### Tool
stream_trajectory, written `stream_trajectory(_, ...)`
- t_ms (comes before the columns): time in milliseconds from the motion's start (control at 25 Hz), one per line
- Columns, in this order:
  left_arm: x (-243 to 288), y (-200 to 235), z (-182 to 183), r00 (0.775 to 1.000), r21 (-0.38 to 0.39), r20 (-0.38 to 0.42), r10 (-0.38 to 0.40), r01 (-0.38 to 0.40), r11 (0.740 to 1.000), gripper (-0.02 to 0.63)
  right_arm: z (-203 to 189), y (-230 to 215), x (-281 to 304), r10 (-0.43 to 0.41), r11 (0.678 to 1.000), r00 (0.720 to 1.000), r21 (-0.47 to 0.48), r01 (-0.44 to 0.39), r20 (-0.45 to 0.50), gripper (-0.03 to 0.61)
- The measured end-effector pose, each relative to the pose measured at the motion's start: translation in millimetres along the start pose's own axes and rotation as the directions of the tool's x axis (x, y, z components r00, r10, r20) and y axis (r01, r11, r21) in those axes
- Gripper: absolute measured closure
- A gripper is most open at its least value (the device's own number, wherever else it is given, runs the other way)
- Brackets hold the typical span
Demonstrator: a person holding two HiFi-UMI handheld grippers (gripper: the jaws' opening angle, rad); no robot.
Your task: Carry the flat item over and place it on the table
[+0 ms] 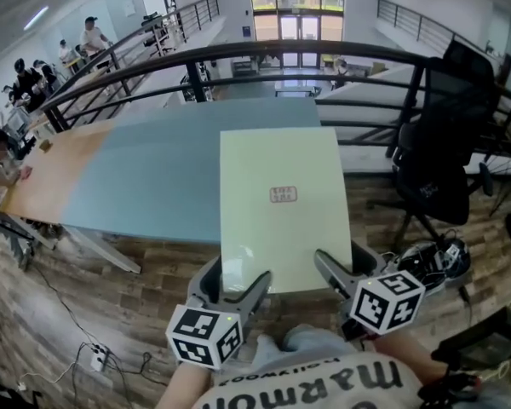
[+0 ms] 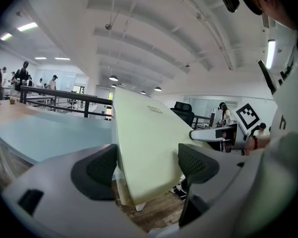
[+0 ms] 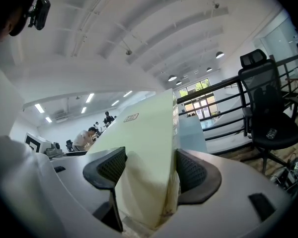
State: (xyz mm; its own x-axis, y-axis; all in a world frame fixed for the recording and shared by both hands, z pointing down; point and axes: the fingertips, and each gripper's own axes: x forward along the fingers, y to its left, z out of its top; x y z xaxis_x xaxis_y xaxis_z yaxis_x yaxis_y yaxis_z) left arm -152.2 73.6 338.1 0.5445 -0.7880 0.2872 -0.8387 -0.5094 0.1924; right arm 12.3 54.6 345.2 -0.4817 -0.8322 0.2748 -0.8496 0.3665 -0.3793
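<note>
- The flat board (image 1: 283,203), pale yellow-green with a small reddish label (image 1: 283,195) near its middle, is held by its near edge between the two grippers
- The left gripper (image 1: 232,290) has the near left corner of the board; in the left gripper view its jaws (image 2: 148,165) are closed onto the board (image 2: 146,138), a dark ribbed pad against each face
- The right gripper (image 1: 347,271) grips the near right corner; in the right gripper view the board (image 3: 149,133) fills the gap between the pads, with both jaws (image 3: 148,171) pressed on it
- Most of the board reaches out over the light-blue table (image 1: 145,177), while its near edge and both grippers hang past the table's near edge, above the wooden floor (image 1: 94,305)
- From the left gripper view the board stands above the table top (image 2: 44,135); whether its far edge touches the top cannot be told
- A black railing (image 1: 238,54) curves behind the table
- A black office chair (image 1: 447,143) stands to the right of the table, apart from it
- A white power strip (image 1: 98,358) lies on the floor at lower left
</note>
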Motion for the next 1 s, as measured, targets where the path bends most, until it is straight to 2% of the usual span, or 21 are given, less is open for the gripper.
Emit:
stream_trajectory(120, 4.5, 2.8, -4.9, 1.000, -0.005, -0.001, -0.020, 0.020, 1.000, 0.235, -4.9, -2.7, 1.4, -0.027, 1.000, 1.000, 0.005, 0.027, -0.011, 0.252)
stream_trajectory(240, 15.5, 3.9, -10.7, 0.999, -0.041, -0.008, -0.048, 0.048, 0.998, 0.235, -5.2, -11.2, 2.5, -0.062, 0.998, 0.998, -0.002, 0.062, -0.013, 0.252)
stream_trajectory(480, 54.4, 5.6, -12.6, 0.996, -0.082, -0.039, -0.082, 0.079, 0.993, 0.235, -1.9, -42.7, 17.3, -0.108, 0.994, 0.993, 0.027, 0.110, -0.042, 0.252)
stream_trajectory(1000, 154.9, 49.4, 14.1, 0.999, -0.137, -0.050, -0.009, 0.002, 0.991, 0.235, 39.9, -109.3, 115.6, -0.047, 0.998, 0.993, 0.034, 0.051, -0.113, 0.252)
